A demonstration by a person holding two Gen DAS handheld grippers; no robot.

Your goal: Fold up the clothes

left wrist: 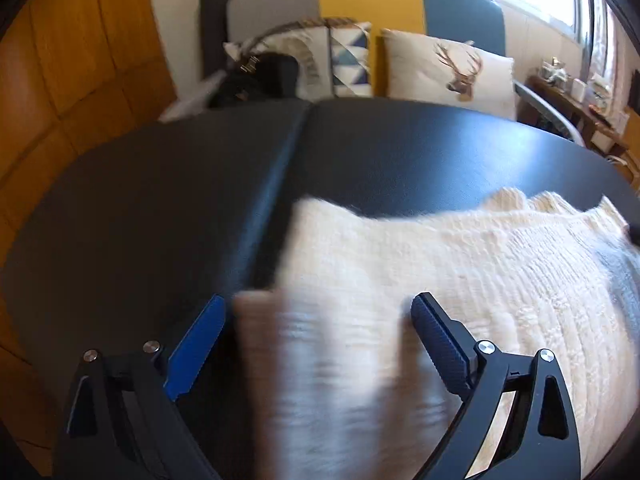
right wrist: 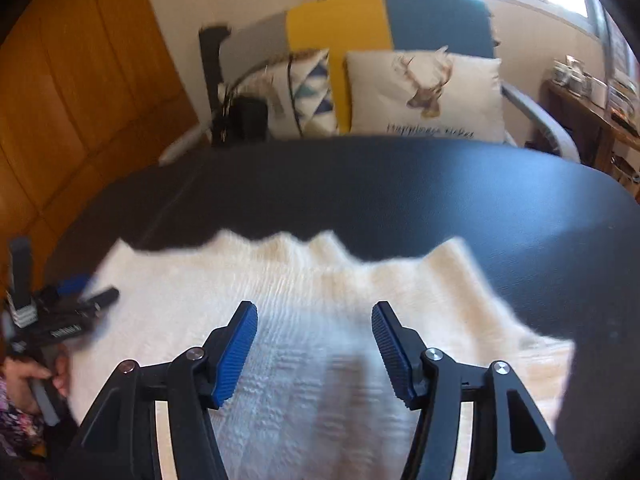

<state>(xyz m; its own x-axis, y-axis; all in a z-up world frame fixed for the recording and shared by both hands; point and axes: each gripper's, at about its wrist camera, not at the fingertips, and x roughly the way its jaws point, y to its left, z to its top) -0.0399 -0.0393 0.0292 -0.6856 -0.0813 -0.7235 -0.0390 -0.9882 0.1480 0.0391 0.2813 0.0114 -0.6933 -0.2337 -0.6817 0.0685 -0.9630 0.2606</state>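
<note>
a cream knitted garment (left wrist: 440, 280) lies spread flat on the black tabletop (left wrist: 160, 200), covering the near part of it, with its wavy far edge showing against the dark surface. in the left wrist view the garment sits mostly to the right of a seam (left wrist: 280, 184) that runs across the tabletop, and a blurred end of the fabric reaches down between the fingers. the left gripper (left wrist: 318, 312) has its blue-padded fingers (left wrist: 196, 348) spread wide, one over bare tabletop just beside the garment's left edge, the other over the knit; nothing is held between them, and whether the tips touch the cloth cannot be told through the blur. in the right wrist view the right gripper (right wrist: 314, 316) also stands wide, both fingers (right wrist: 236, 352) over the middle of the garment (right wrist: 320, 280), with only fabric showing in the gap. at the left edge of that view, near the garment's left side, the other gripper's body (right wrist: 52, 320) shows, held by a person's hand (right wrist: 28, 380) with a patterned sleeve (right wrist: 16, 420) below it. beyond the tabletop's far edge stands a sofa (right wrist: 436, 20) with grey, yellow and blue back panels, carrying a white cushion with a deer print (right wrist: 428, 96) and a cushion with blue triangles (right wrist: 308, 92).
</note>
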